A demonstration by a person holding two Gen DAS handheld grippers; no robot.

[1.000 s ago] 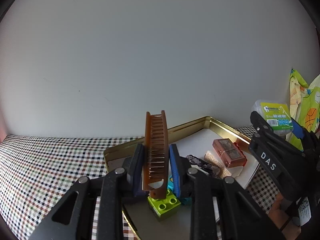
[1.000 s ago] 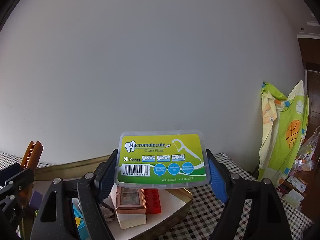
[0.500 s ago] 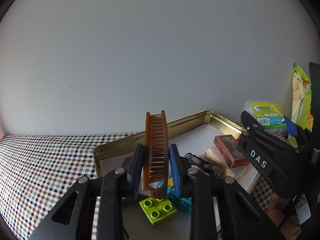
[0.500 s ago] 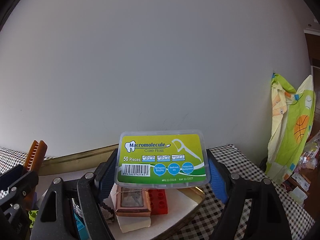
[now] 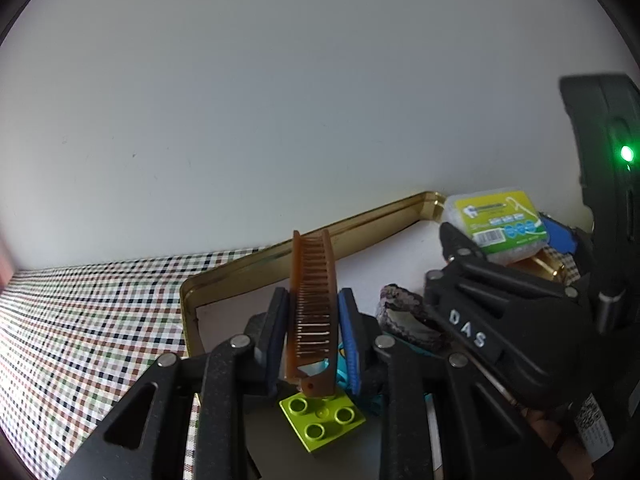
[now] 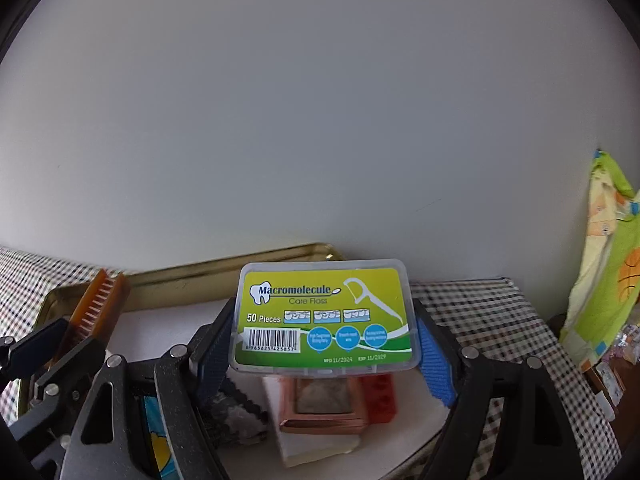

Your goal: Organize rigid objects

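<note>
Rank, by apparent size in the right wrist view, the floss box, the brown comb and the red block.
1. floss box, though being nearest the camera exaggerates it.
2. brown comb, partly hidden.
3. red block, mostly hidden under the box, so its rank is unsure.

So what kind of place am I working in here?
Likely a home: a checked tablecloth against a plain wall, a gold tray of household odds and ends, and a cartoon-print cloth hanging nearby.

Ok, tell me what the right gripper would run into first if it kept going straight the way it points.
Likely the gold tray: the right gripper, shut on the floss box, points down over it, toward its white floor or back rim before the wall. Depth is unclear.
</note>
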